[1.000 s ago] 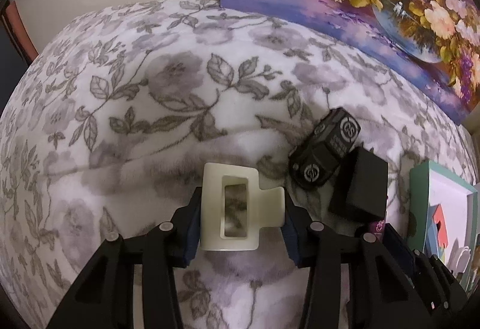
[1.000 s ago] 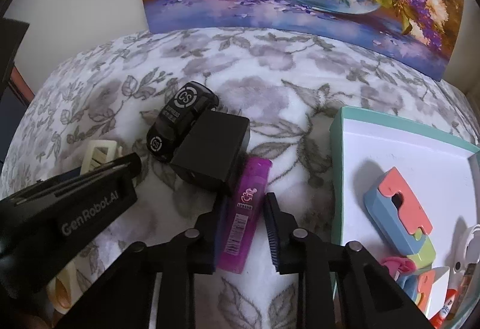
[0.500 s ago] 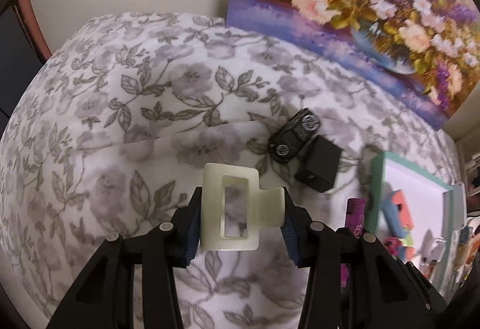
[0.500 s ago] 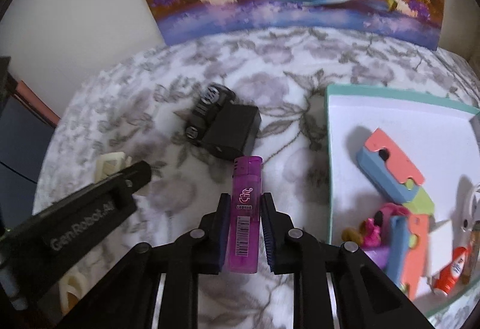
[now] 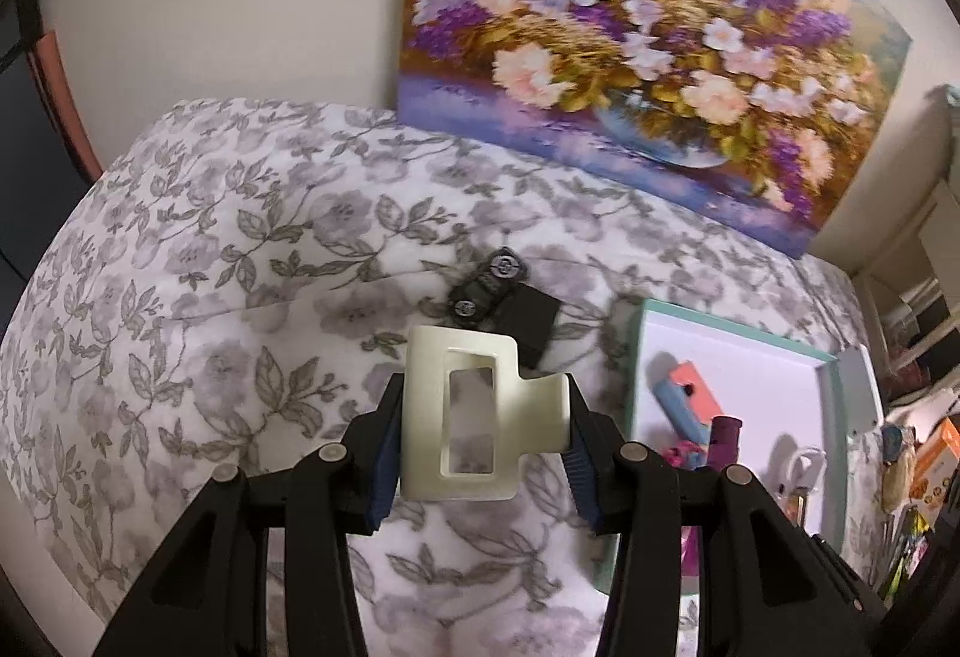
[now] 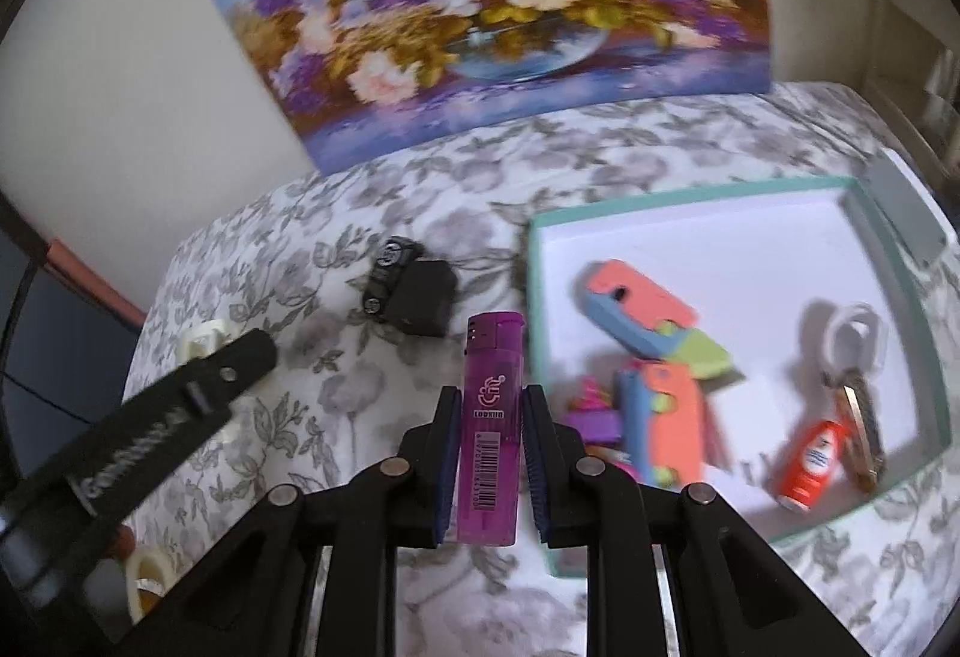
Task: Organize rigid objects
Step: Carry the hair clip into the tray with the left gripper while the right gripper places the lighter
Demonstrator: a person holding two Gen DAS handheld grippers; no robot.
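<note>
Firmly clamped between left gripper (image 5: 480, 435) pads: cream hair claw clip (image 5: 474, 417), gripped by its sides. Pinched upright in right gripper (image 6: 487, 441): purple lighter (image 6: 489, 423). Both aloft over floral bedspread (image 5: 210, 297), probably bound for teal-rimmed box (image 6: 900, 291) alongside.

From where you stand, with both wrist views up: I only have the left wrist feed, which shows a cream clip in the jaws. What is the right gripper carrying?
Observer: The right gripper is shut on a purple lighter, held lengthwise between the pads.
Operator: I see a teal tray at my right edge. What lies at its far side?
Observer: A key ring with a key and a small red tube lie in the teal tray.
Operator: Anything left on the bedspread?
Observer: A black toy car touching a black block.
</note>
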